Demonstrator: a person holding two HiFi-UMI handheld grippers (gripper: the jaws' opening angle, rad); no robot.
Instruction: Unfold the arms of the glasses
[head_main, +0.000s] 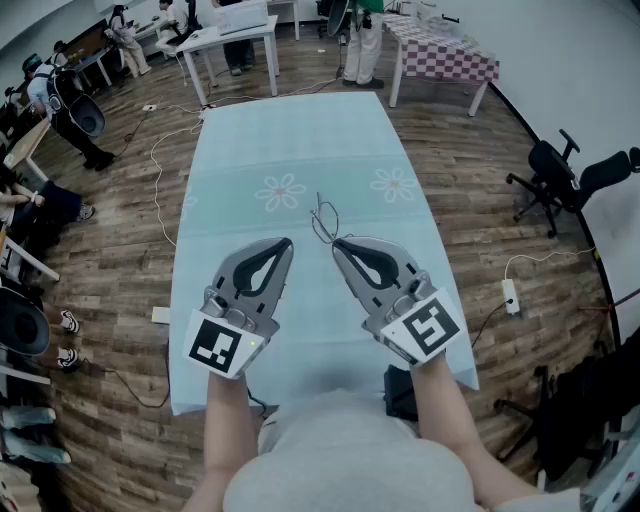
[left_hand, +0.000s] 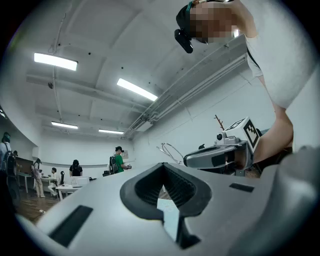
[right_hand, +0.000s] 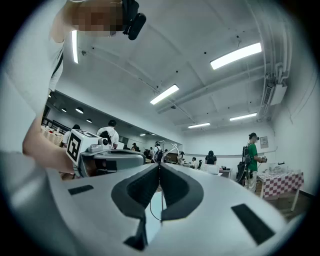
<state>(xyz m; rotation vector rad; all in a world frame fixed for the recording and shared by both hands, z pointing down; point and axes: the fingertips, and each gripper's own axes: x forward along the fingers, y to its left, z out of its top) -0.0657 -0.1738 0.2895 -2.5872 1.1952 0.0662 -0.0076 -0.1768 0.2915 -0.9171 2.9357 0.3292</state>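
Observation:
Thin wire-framed glasses (head_main: 323, 221) hang above the light blue tablecloth (head_main: 300, 150), just past the tip of my right gripper (head_main: 337, 244). That gripper is shut on them: in the right gripper view a fine wire (right_hand: 160, 200) runs between the closed jaws of the right gripper (right_hand: 160, 166), and the frame's loops (right_hand: 169, 149) show beyond the tip. My left gripper (head_main: 287, 243) is close on the left, shut and holding nothing; its tip is a short way from the glasses. From the left gripper view, the left gripper (left_hand: 163, 165) faces the right gripper (left_hand: 215, 157), with the glasses (left_hand: 171, 149) at the latter's tip.
The cloth carries faint flower prints (head_main: 281, 191). Cables trail over the wooden floor at the left (head_main: 160, 160). A black office chair (head_main: 560, 180) and a power strip (head_main: 510, 296) are on the right, a checkered table (head_main: 445, 55) at the back. People stand at the left and far back.

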